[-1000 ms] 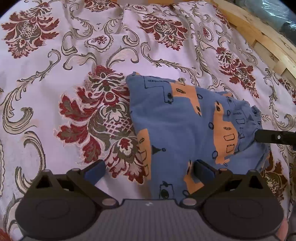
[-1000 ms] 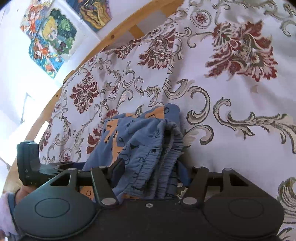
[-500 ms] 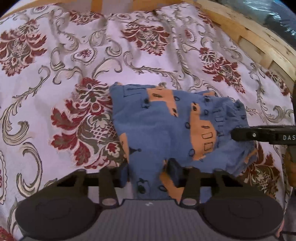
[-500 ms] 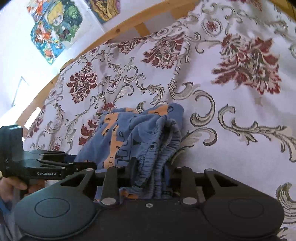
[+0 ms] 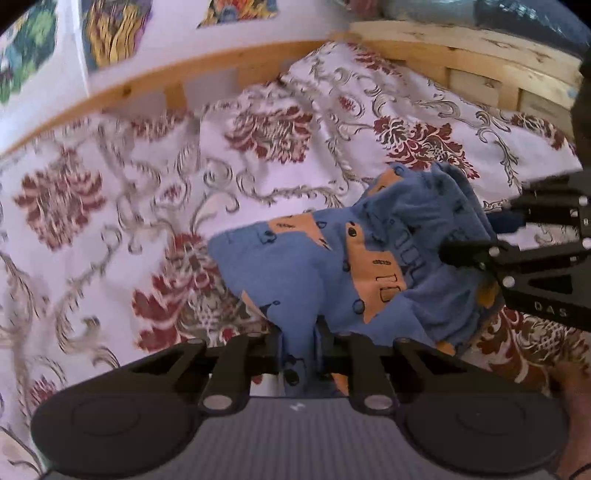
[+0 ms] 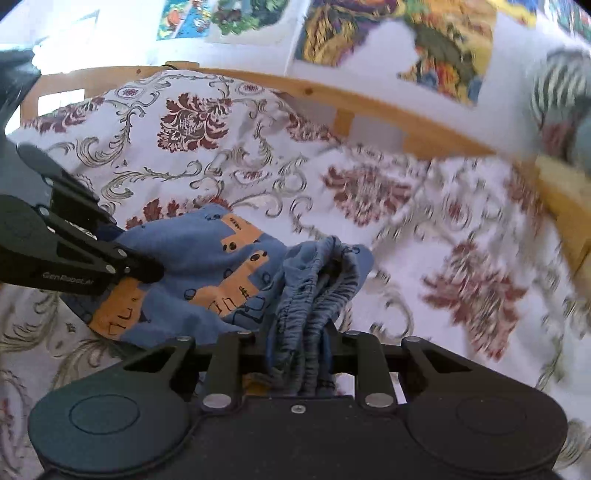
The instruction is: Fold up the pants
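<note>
The blue pants (image 5: 314,266) with orange patches are bunched and folded, lifted a little off the floral bedspread (image 5: 147,184). My left gripper (image 5: 299,350) is shut on a fold of blue cloth at the near edge. My right gripper (image 6: 299,350) is shut on the gathered elastic waistband (image 6: 314,295). In the left wrist view the right gripper (image 5: 484,236) comes in from the right, clamped on the far end of the pants. In the right wrist view the left gripper (image 6: 122,251) enters from the left, holding the other end of the pants (image 6: 199,266).
A wooden bed rail (image 5: 184,85) runs along the far side of the bedspread, with a white wall and colourful pictures (image 6: 388,33) behind it. More wooden slats (image 5: 480,70) stand at the right. Bedspread stretches out beyond and left of the pants.
Both grippers have closed on the pants and raised them. The views have tilted upward, so the bed rail and the wall pictures now show.
</note>
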A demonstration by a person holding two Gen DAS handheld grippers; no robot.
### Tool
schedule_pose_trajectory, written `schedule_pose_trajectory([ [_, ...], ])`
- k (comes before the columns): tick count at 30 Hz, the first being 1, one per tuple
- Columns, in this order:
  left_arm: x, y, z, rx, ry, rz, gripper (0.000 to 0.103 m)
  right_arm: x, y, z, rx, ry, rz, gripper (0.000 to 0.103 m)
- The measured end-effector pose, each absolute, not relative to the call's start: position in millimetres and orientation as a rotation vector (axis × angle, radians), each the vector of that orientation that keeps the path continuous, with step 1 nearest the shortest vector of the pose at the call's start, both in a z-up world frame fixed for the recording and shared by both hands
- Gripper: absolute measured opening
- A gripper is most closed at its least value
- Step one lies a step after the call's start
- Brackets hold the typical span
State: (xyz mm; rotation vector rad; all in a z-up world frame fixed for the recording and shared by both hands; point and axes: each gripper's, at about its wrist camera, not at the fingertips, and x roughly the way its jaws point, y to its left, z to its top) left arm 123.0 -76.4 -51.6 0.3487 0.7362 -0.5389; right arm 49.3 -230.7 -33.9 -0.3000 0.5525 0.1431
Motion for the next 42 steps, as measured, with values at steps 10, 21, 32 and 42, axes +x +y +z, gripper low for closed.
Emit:
schedule_pose_trajectory([
  [10, 142.2, -80.6, -42.8, 0.384, 0.56, -0.457, 0.017, 72.7, -207.9, -30.4, -0.49, 0.364, 0.092, 0.025],
  [21, 229.2, -55.5, -73.7, 0.158, 0.718, -0.464, 0.018, 147.9, -220.8, -53.2, -0.401, 0.438, 0.106, 0.025],
  [32, 234.1, -45.3, -90.5, 0.138, 0.766, -0.459, 0.034, 155.1, -223.5, -69.5, -0.374, 0.499, 0.104, 0.029],
  [42, 245.6, -16.2, -96.7, -0.057, 0.858, -0.396, 0.074, 149.2, -245.2, -62.6, -0.294, 0.509, -0.001, 0.079],
])
